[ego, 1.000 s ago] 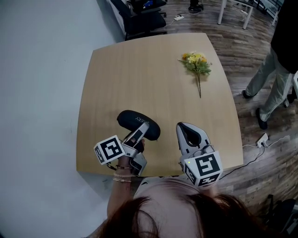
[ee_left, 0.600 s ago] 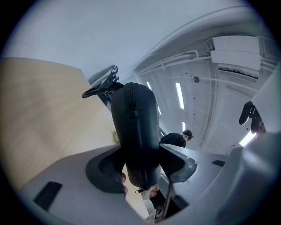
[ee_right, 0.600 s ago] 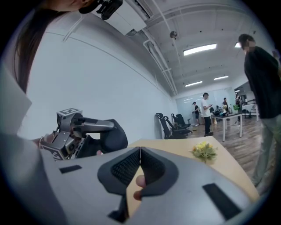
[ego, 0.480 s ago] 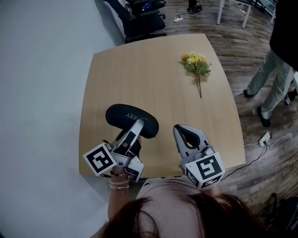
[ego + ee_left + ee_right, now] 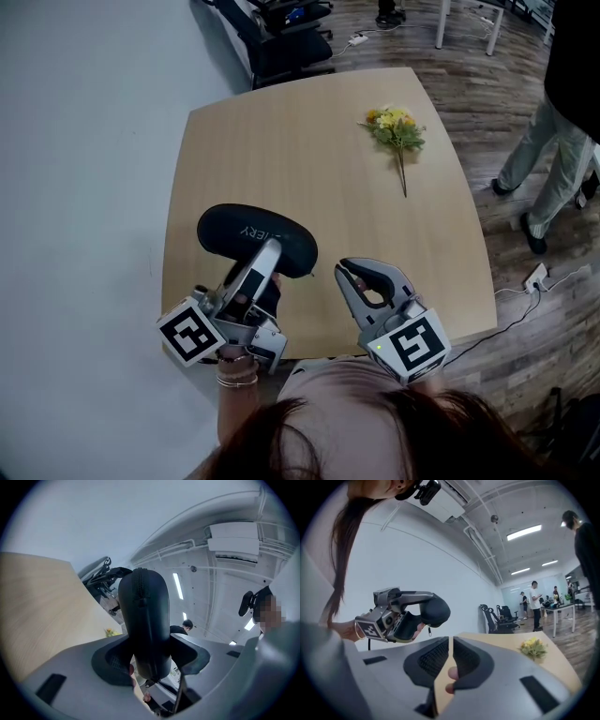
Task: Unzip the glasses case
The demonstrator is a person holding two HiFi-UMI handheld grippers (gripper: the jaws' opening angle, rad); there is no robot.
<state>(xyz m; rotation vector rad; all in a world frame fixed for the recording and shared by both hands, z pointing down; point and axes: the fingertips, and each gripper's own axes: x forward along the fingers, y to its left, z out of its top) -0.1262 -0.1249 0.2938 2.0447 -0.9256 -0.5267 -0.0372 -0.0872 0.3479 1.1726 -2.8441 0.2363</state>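
The black oval glasses case hangs above the wooden table, with my left gripper shut on its near end. In the left gripper view the case stands on end between the jaws, its zipper line running up the middle and the small zipper pull hanging at the bottom. My right gripper is to the right of the case, apart from it, jaws closed with nothing between them. The right gripper view shows the held case up at the left, above my right gripper.
A small bunch of yellow flowers lies at the table's far right. A person stands on the wood floor to the right. Black office chairs stand beyond the table's far edge. A white wall runs along the left.
My left gripper has lifted the case off the table and carried it up and slightly left. My right gripper has shifted a little to the left.
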